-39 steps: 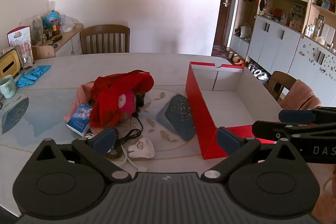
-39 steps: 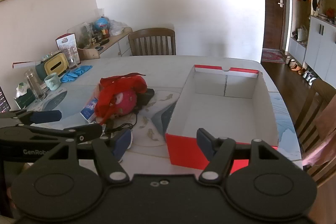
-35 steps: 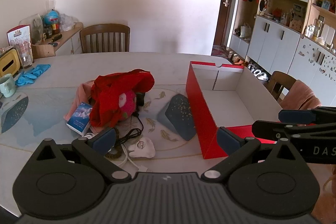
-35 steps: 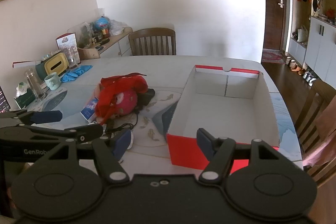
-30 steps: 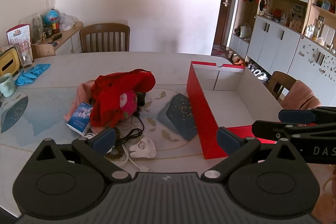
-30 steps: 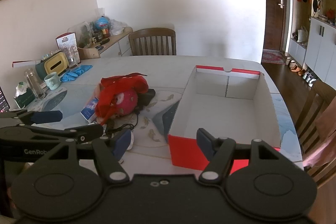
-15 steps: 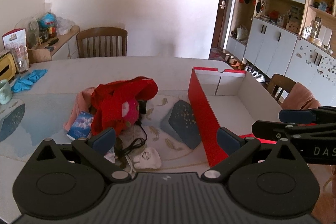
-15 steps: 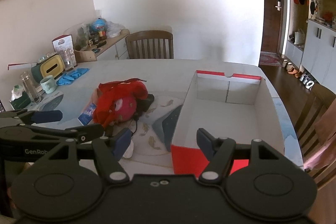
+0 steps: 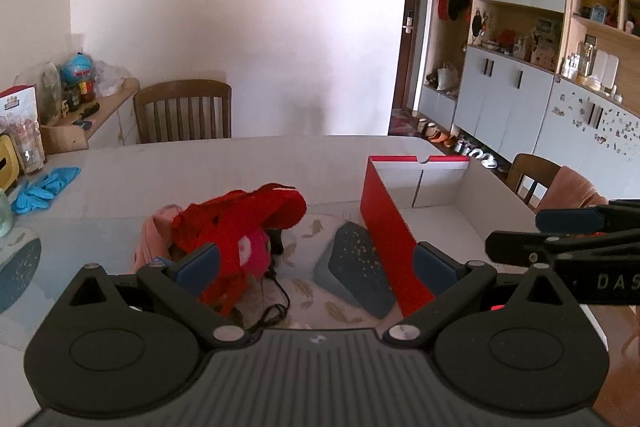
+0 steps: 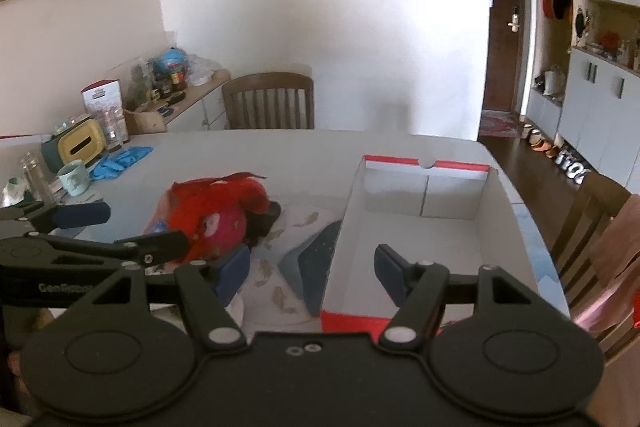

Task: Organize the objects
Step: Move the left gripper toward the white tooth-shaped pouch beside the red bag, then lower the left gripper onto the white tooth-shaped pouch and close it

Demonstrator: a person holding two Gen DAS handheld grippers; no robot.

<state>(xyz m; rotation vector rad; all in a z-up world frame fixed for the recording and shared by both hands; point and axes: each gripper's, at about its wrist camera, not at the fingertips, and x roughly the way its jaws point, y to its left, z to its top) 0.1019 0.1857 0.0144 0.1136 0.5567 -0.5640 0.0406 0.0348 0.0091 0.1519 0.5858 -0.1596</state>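
A pile lies on the table: a red cloth [image 9: 240,215] over a pink plush toy [image 9: 252,247], a pink garment [image 9: 150,239], a black cable [image 9: 272,307] and a blue booklet. The pile also shows in the right wrist view [image 10: 212,211]. An open red box [image 9: 384,227] with a white inside stands to its right, also in the right wrist view [image 10: 420,227]. My left gripper [image 9: 316,263] is open and empty, above the table's near edge between pile and box. My right gripper [image 10: 312,267] is open and empty over the box's near left corner.
A wooden chair [image 9: 184,111] stands at the far side, another chair [image 10: 592,219] with a pink cloth at the right. Blue gloves [image 9: 44,183], a mug [image 10: 74,179], a bottle and a tissue box [image 10: 78,145] sit at the table's left. Cabinets line the right wall.
Both grippers have risen and tilted up a little, so the table and objects sit lower in both views. Both stay open. Nothing on the table has moved.
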